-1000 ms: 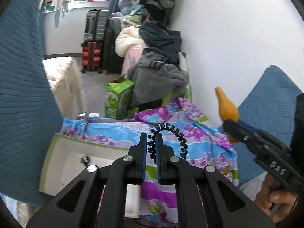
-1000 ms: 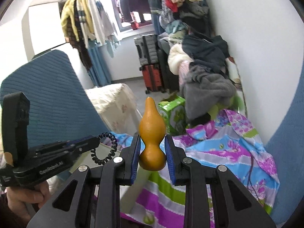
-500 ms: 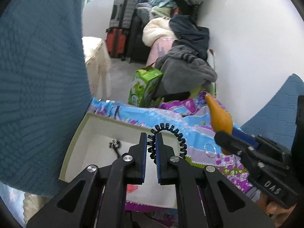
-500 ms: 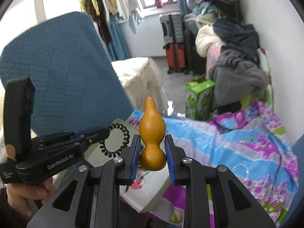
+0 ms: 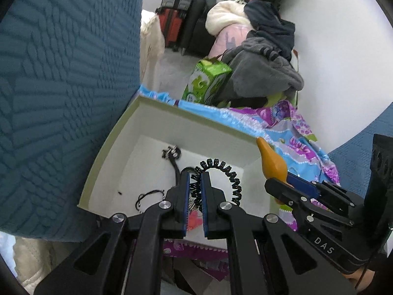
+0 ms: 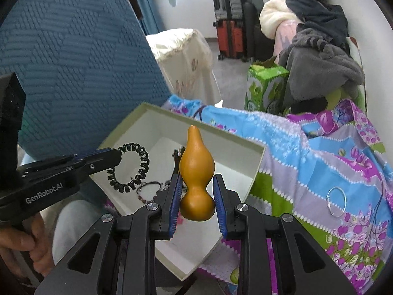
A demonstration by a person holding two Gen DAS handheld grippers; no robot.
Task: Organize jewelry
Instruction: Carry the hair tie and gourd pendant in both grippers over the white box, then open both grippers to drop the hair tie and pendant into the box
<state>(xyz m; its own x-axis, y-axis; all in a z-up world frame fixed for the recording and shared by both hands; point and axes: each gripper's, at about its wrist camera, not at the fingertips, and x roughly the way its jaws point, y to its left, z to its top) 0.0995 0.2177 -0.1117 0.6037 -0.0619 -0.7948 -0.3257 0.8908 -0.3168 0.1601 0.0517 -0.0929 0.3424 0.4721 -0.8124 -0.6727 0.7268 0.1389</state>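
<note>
My left gripper (image 5: 195, 175) is shut on a black coiled hair tie (image 5: 232, 182) and holds it above the open white box (image 5: 147, 115). My right gripper (image 6: 197, 179) is shut on an orange gourd pendant (image 6: 196, 172), also above the box (image 6: 255, 172). The left gripper (image 6: 115, 157) with the hair tie (image 6: 137, 169) shows in the right wrist view, and the gourd (image 5: 271, 161) in the left wrist view. Black cord jewelry (image 5: 172, 153) and a thin bracelet (image 6: 147, 189) lie inside the box. A silver ring hoop (image 6: 336, 200) lies on the flowered cloth (image 6: 319, 157).
Blue chair backs stand left (image 5: 61, 86) and right (image 5: 363, 145). A green carton (image 6: 265, 88), piled clothes (image 6: 319, 61) and suitcases (image 6: 228, 24) stand behind the bed edge, against the white wall.
Both grippers moved forward and down over the white box, which now fills the lower middle of both views. Both grips are unchanged.
</note>
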